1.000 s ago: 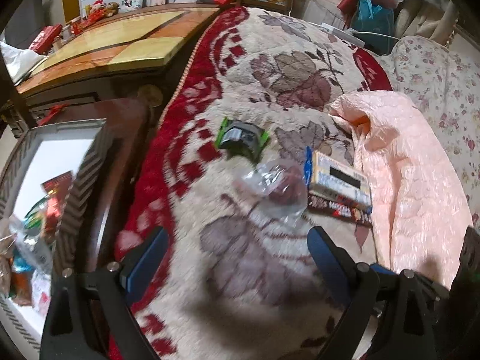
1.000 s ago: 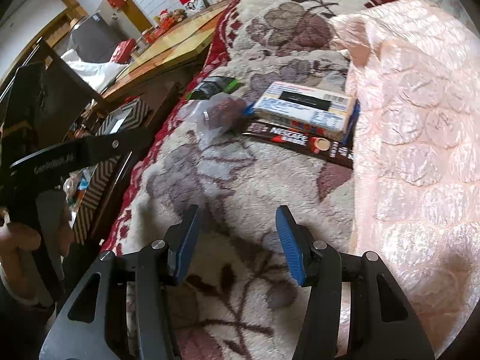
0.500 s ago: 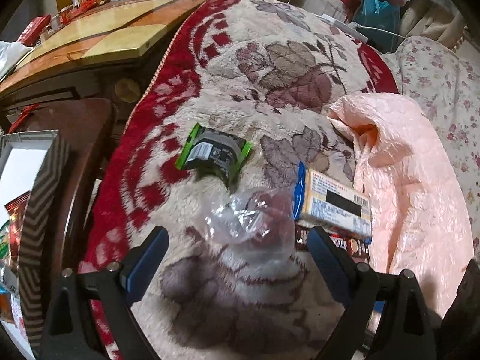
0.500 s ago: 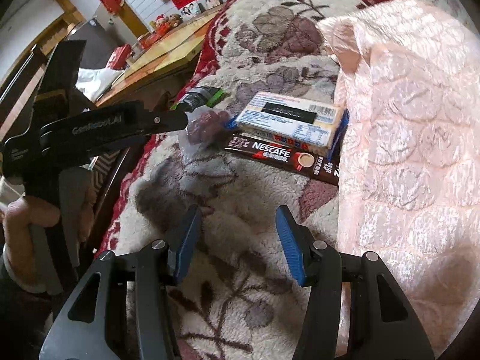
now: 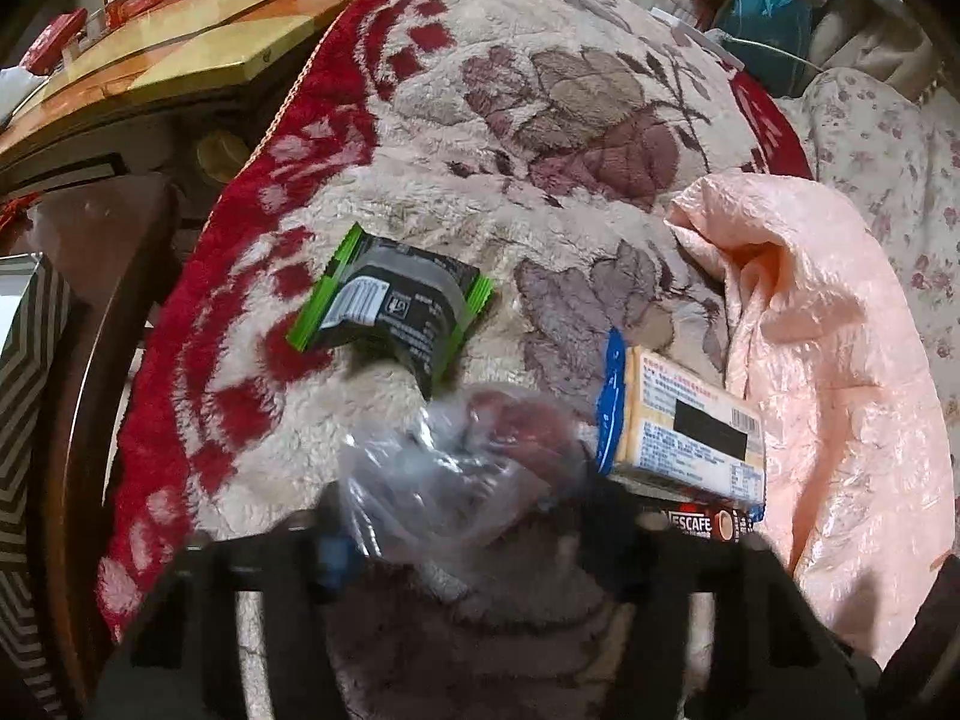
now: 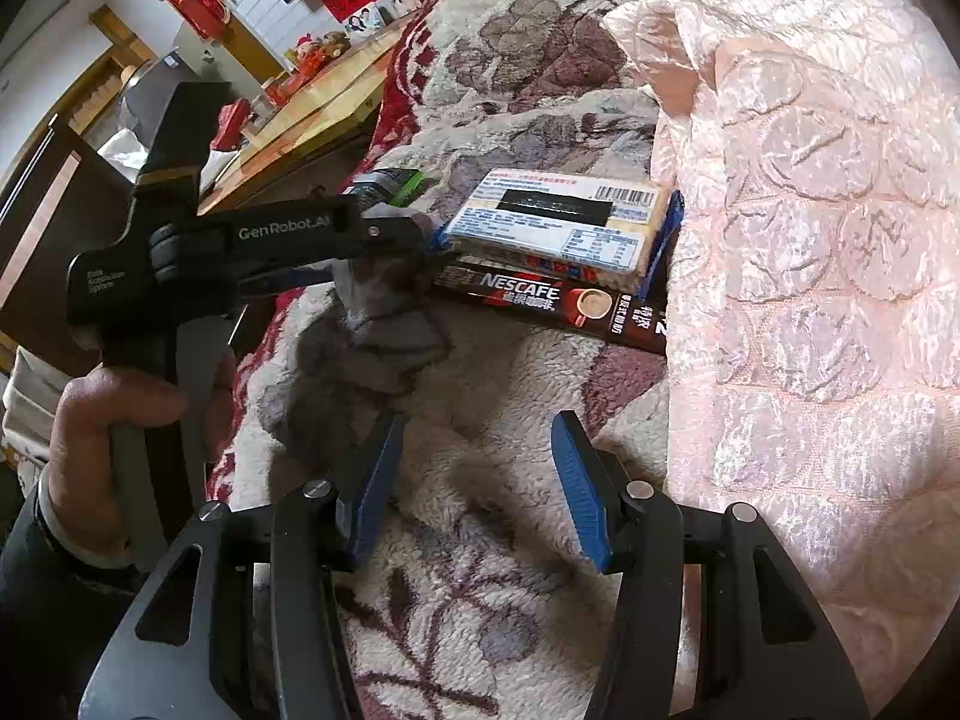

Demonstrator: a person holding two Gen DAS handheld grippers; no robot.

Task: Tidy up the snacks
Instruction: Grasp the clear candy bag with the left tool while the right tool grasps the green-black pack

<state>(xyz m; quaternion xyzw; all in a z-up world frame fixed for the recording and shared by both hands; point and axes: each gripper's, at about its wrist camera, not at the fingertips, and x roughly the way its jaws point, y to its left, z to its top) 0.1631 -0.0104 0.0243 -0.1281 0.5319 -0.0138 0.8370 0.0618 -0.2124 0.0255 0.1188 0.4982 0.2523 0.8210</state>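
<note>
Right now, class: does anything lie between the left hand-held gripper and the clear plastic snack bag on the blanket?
Nothing visible does. The left hand-held gripper already reaches the clear plastic snack bag; the yellow cracker packet lies just to its right, beside it.

Cracker pack lies on coffee stick; clear bag apparently touching its left; wrapped snack behind

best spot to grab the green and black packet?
Probably pinch the green packet across its short width at the middle, coming from above. It lies flat on the blanket, clear of the cracker pack and the clear bag, and its crimped green end seams look too thin to hold firmly.
</note>
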